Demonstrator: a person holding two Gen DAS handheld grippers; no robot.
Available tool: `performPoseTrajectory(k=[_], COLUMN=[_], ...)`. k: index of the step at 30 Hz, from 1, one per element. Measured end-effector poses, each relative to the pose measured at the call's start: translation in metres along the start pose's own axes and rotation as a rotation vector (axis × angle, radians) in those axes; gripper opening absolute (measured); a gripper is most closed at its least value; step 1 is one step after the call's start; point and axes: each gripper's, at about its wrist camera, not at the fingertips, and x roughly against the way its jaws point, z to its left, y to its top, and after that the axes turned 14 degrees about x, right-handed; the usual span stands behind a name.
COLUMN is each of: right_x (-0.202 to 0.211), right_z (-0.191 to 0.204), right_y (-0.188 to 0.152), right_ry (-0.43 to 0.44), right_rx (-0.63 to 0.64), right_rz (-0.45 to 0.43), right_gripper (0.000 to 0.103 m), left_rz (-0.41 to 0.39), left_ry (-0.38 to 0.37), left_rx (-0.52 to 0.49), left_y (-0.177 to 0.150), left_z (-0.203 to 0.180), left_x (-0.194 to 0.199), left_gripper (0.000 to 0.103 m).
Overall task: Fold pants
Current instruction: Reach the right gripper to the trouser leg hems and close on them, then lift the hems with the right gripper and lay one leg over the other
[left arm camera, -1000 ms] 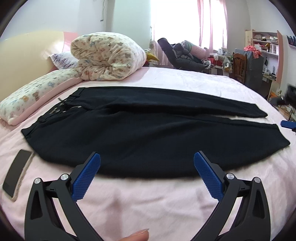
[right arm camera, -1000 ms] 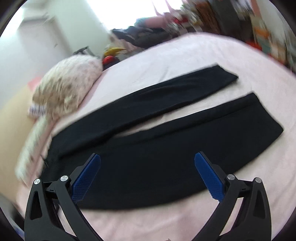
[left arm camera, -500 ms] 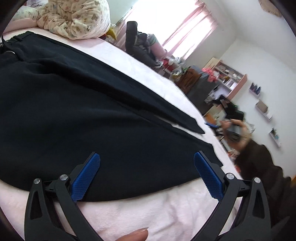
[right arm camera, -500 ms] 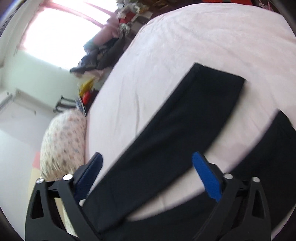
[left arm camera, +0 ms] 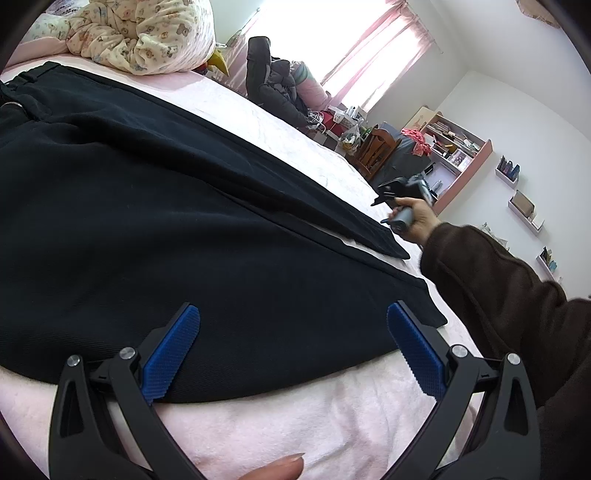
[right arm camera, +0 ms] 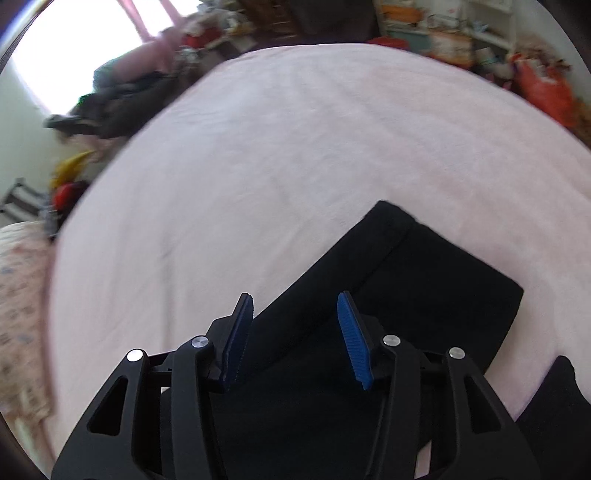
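Observation:
Black pants [left arm camera: 155, 206] lie flat on the pink bed [left arm camera: 295, 417], legs spread apart, waistband at far left. My left gripper [left arm camera: 293, 350] is open wide and empty, low over the near leg's front edge. My right gripper [right arm camera: 295, 332] is open, its jaws narrower, and sits over the far leg [right arm camera: 388, 295] near its hem, with nothing pinched. In the left wrist view the right gripper [left arm camera: 400, 194] shows in a hand by the far leg's hem [left arm camera: 391, 247].
A rolled floral quilt [left arm camera: 147, 33] lies at the head of the bed. A dark jacket pile [left arm camera: 273, 85], a wooden chair [left arm camera: 376, 147] and a pink bookshelf [left arm camera: 458, 151] stand beyond the bed. A brown sleeve [left arm camera: 498, 295] crosses at right.
My left gripper swung low over the near leg. My right gripper moved out to the far leg's hem and its jaws narrowed.

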Motion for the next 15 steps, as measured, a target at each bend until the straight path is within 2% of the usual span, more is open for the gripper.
performPoseTrajectory(k=[4,7,8,9,10,11,13,15], right_x=[-0.023,-0.031,-0.03,-0.027,-0.023,-0.017,-0.013,-0.003], right_z=[0.021,0.037,0.041,0.039,0.033,0.018,-0.006,-0.027], right_y=[-0.004,-0.017,-0.022,-0.026,-0.027,-0.03,-0.027,-0.029], right_ry=[-0.132,-0.226,-0.244,-0.229,-0.219,-0.165,-0.04,0.082], right_rx=[0.016,0.12,0.159,0.169,0.155,0.101,0.016,-0.062], right_rz=[0.036,0.007,-0.01,-0.023,-0.031,-0.044,-0.058,-0.081], right_gripper=[0.051,0.05,0.045,0.039,0.026,0.012,0.004,0.003], left_rz=[0.001,0.004,0.005,0.006,0.006,0.005,0.006,0.007], left_ry=[0.0,0.003,0.004,0.004,0.004,0.004,0.003,0.003], left_rx=[0.001,0.003,0.003,0.003,0.004,0.003,0.004,0.005], left_y=[0.004,0.005,0.006,0.006,0.007,0.007,0.007,0.009], left_z=[0.0,0.0,0.0,0.0,-0.001,0.0,0.0,0.001], left_x=[-0.002,-0.003,-0.004,-0.004,-0.004,-0.004,-0.004,-0.005], left_gripper=[0.101,0.101,0.101,0.101,0.101,0.101,0.101,0.101])
